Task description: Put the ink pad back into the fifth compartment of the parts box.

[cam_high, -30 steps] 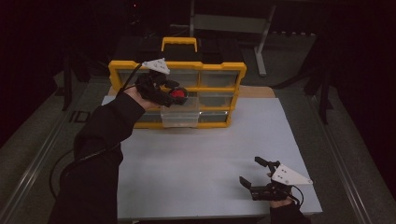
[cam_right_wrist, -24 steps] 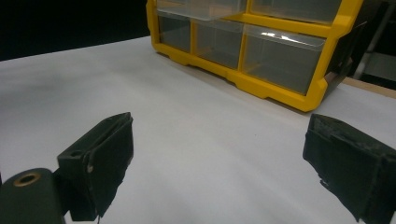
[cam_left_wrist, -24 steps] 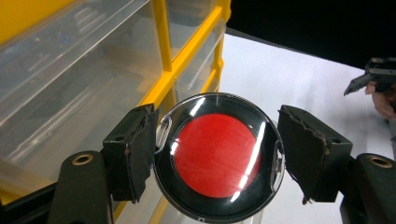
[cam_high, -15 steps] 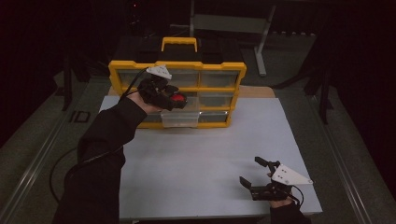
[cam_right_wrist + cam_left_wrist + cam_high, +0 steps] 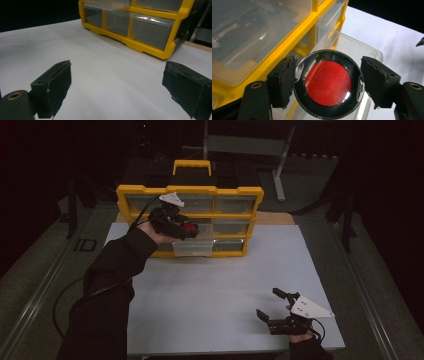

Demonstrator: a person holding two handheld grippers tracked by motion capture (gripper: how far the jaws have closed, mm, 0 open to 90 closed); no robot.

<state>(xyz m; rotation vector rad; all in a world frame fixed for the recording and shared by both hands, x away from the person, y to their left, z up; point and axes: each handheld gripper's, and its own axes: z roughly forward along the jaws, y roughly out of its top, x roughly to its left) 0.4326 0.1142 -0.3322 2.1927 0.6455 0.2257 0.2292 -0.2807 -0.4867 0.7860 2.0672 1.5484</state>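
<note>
My left gripper (image 5: 186, 231) (image 5: 328, 83) is shut on a round black case (image 5: 328, 85) with a red centre and a clear lid, seen as a red spot (image 5: 189, 226) in the high view. It hangs just above a clear drawer (image 5: 192, 247) (image 5: 352, 46) pulled out of the bottom row of a yellow organiser (image 5: 190, 192) (image 5: 287, 45) (image 5: 147, 43). My right gripper (image 5: 267, 303) (image 5: 117, 85) rests near the table's front right edge, open, with nothing between its jaws.
The organiser stands at the back of the white table top (image 5: 220, 290) and has a yellow carry handle (image 5: 191, 166). Its other clear drawers are pushed in. A cable (image 5: 75, 292) trails from the left sleeve off the table's left side.
The left gripper with the round case has sunk slightly toward the pulled-out drawer. The right gripper has not moved.
</note>
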